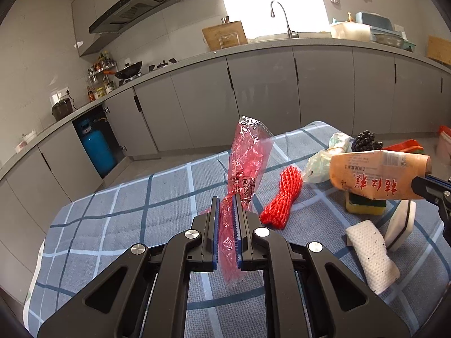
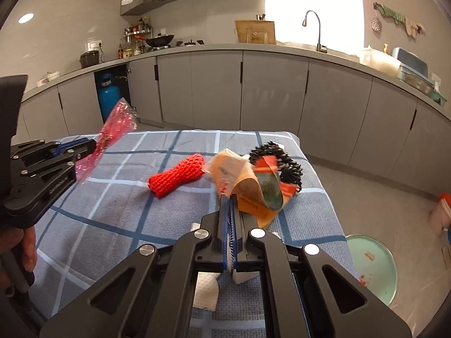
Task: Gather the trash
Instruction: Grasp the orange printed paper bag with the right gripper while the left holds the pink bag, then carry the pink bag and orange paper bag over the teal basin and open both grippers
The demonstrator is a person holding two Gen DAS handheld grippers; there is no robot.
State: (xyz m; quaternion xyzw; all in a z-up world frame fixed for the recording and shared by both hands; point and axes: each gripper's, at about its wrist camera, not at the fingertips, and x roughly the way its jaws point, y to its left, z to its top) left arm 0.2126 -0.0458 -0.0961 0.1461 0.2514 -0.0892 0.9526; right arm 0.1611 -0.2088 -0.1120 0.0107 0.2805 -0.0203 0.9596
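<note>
Red wrapper (image 1: 248,160) clamped between left fingers (image 1: 214,225); orange packet (image 2: 248,191) pinched by right fingers (image 2: 223,219).

Large red Chinese characters, upside down in the left wrist view, are printed on the orange wrapper (image 1: 377,174), with lines of small print too fine to be read. A QR code is printed on the red plastic wrapper (image 1: 248,157).

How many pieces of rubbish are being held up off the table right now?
2. A red plastic wrapper is pinched in the left gripper, and an orange packet is pinched in the right gripper. The other scraps lie on the table.
</note>
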